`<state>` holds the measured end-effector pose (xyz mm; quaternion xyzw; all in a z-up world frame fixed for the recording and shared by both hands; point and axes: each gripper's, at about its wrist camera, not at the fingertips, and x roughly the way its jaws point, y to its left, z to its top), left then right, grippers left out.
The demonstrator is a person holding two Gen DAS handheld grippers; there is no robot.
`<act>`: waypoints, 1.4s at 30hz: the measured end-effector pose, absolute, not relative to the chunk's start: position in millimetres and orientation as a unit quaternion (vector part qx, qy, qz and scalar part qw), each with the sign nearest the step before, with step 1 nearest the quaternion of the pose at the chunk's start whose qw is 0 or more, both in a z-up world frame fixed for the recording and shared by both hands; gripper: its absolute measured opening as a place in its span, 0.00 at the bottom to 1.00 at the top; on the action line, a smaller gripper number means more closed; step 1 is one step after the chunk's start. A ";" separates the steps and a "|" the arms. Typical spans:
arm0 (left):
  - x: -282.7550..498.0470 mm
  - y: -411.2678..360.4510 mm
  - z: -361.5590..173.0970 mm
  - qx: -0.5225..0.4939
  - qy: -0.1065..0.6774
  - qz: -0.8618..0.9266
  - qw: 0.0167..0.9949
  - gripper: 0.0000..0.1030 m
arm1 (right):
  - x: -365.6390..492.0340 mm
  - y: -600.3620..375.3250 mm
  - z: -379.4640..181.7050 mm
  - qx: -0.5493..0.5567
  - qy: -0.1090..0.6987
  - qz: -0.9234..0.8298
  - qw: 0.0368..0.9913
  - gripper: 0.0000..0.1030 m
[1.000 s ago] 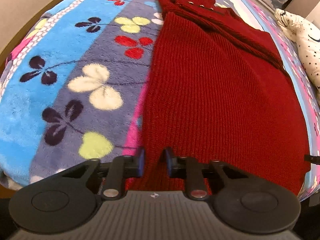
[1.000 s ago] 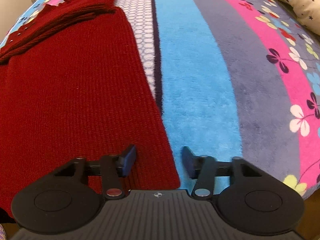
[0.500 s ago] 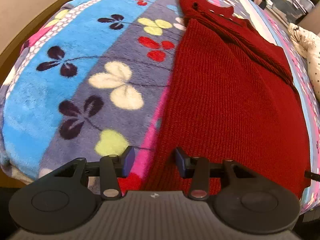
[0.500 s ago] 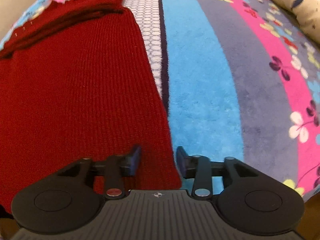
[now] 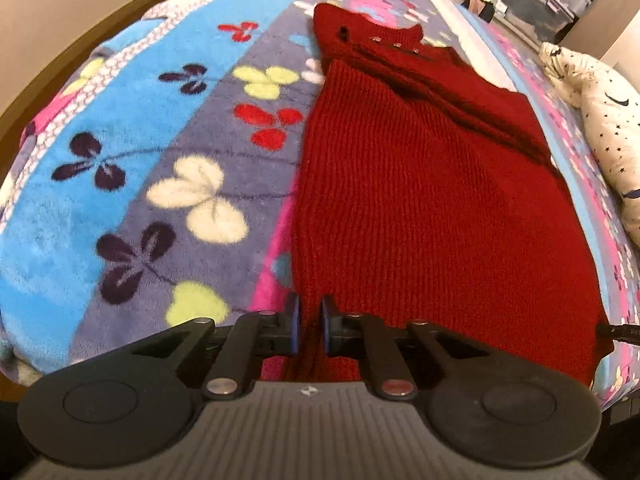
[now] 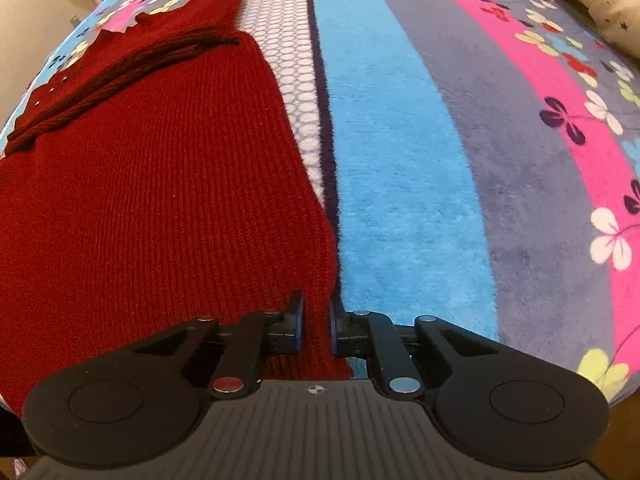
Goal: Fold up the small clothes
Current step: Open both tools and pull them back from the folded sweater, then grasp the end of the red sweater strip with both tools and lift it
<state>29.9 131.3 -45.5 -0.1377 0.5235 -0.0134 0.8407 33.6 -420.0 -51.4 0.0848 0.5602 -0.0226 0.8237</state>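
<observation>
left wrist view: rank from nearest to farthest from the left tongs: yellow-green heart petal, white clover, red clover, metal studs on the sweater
From the left tongs, shut on the red sweater hem:
1. Yellow-green heart petal, just left.
2. White clover, farther up, left.
3. Red clover, beside the sweater's left edge.
4. Metal studs, at the far end.

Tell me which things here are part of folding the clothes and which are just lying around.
Part of the job:
red knit sweater
left gripper, just closed on its near left corner
right gripper, just closed on its near right corner

Lying about:
star-print pillow
floral blanket underneath
storage bins
</observation>
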 end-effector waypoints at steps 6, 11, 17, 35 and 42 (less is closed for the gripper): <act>35.4 127.7 -58.1 -0.125 0.550 -0.014 0.826 0.15 | 33.1 -410.7 -54.4 0.054 0.572 -0.016 0.818 0.18; 35.3 132.7 -63.1 -0.134 0.560 -0.010 0.817 0.24 | 33.6 -412.1 -55.3 0.054 0.573 -0.012 0.817 0.19; 35.6 128.5 -63.2 -0.121 0.562 -0.016 0.818 0.25 | 37.2 -411.6 -56.6 0.049 0.573 -0.015 0.818 0.19; 20.7 123.0 5.6 -0.135 0.431 -0.096 0.887 0.09 | 25.0 -435.1 1.6 0.197 0.448 0.072 0.869 0.10; 0.5 131.9 51.8 -0.152 0.355 -0.144 0.911 0.08 | 9.5 -458.2 52.8 0.288 0.335 0.120 0.889 0.09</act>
